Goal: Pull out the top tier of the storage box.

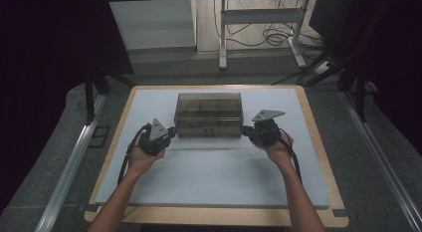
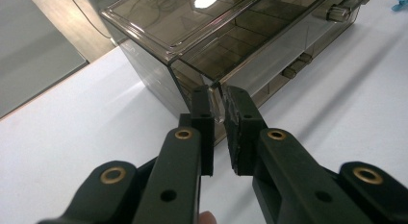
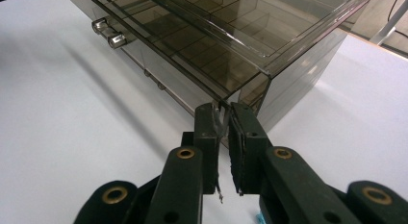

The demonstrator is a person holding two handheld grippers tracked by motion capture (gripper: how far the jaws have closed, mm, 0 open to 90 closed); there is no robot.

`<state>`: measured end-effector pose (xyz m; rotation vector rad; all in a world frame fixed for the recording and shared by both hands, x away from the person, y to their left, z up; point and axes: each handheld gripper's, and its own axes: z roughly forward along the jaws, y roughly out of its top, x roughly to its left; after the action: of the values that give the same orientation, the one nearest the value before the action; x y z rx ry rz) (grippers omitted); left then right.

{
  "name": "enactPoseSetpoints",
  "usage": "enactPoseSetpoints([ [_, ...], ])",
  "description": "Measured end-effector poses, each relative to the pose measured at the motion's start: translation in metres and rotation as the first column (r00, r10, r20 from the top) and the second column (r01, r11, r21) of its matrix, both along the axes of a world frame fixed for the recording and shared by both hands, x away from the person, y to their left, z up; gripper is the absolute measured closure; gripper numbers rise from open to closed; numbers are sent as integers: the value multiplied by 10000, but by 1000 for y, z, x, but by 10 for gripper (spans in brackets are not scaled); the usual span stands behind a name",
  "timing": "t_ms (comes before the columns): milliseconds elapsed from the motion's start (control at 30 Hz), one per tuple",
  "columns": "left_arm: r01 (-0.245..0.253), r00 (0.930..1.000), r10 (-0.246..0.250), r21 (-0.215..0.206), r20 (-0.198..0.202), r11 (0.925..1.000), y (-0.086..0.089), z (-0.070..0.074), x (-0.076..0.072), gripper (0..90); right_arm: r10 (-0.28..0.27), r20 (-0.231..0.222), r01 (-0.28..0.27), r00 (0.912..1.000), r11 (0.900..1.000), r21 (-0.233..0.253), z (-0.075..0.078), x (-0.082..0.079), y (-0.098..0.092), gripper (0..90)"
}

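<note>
Smoked plastic drawer box (image 1: pixel 209 115) stands on the white mat (image 1: pixel 214 177), at the far middle of the table. Left gripper (image 1: pixel 171 132) has its jaws pinched on the near left corner edge of the box, and the right gripper (image 1: pixel 245 130) is pinched on the near right corner edge. I judge both grips are made; lifting or moving the box is not yet done.

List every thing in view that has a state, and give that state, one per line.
Smoky clear drawer box: upright on the white mat, top drawer pulled slightly forward.
Left tool: shut on the drawer's front corner edge.
Right tool: shut on the drawer's other front corner edge.
White mat: flat on the wooden table.
</note>
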<state>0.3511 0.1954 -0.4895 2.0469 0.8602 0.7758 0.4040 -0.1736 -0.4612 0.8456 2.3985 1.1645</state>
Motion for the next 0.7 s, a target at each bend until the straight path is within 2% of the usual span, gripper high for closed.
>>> enactPoseSetpoints([
  [700,89,9999,-89,-34,63,10000,0,-1,-8,833,60,58,-61,10000,9999,102,-1,-7,-2,809],
])
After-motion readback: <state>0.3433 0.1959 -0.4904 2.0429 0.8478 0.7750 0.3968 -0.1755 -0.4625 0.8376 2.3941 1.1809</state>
